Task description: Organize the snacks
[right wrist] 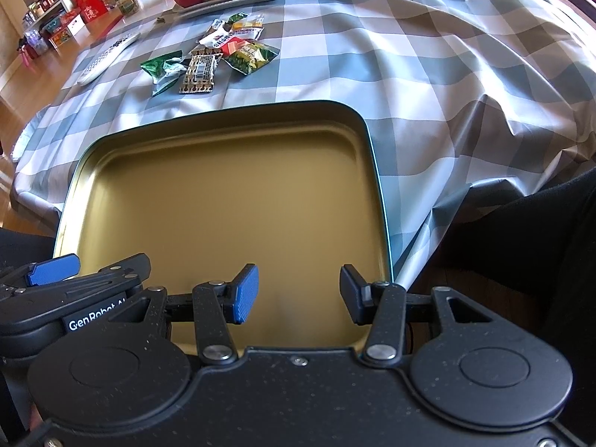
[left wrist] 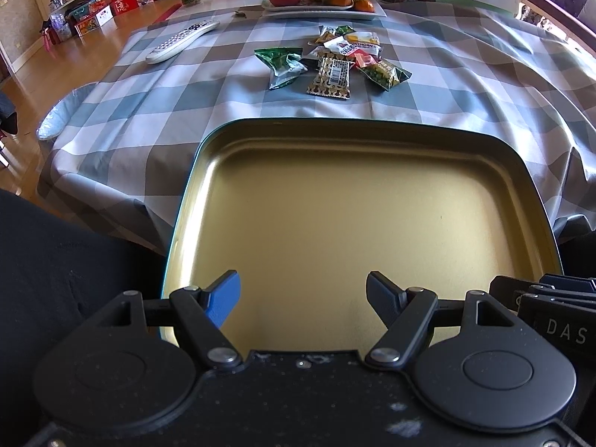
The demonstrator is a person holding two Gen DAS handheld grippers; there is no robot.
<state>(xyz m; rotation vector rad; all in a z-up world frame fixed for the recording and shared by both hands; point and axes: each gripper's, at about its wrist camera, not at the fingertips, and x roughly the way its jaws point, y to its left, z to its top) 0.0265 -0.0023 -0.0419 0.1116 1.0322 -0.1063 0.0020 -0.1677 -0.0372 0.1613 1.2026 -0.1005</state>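
**Snack pile dead ahead, past far rim of tin**

Both grippers parked low over near end of gold tin (left wrist: pixel 354 223), side by side, tilted down toward its floor. Left gripper (left wrist: pixel 302 303): jaws apart, nothing btwn them, only bare tin floor behind. Right gripper (right wrist: pixel 298 294): same, jaws apart, no grip on anything. Tin empty so far, sitting at near edge of checked tablecloth (left wrist: pixel 149 111).

Snack packets (left wrist: pixel 335 59) bunched in one heap on cloth, well beyond tin's far rim, short of white fruit plate (left wrist: pixel 320 11). Heap spreads crosswise more than in depth. Nearest items: green crumpled bag (left wrist: pixel 285 65) on left side, brown patterned bar (left wrist: pixel 331 76) in middle w/ long axis running roughly away from grippers, green-yellow pack (left wrist: pixel 385 74) on right.

From left gripper, heap lies nearly straight ahead. From right gripper, up and to the left (right wrist: pixel 208 59). So prob. left has the more direct line; right would need to cross inward. Either way a reach fwd over whole tin is called for. Bar's lengthwise lie suits jaws closing across its narrow width w/o wrist roll.

Remote (left wrist: pixel 182 39) off to left, apart from heap, not in the way.
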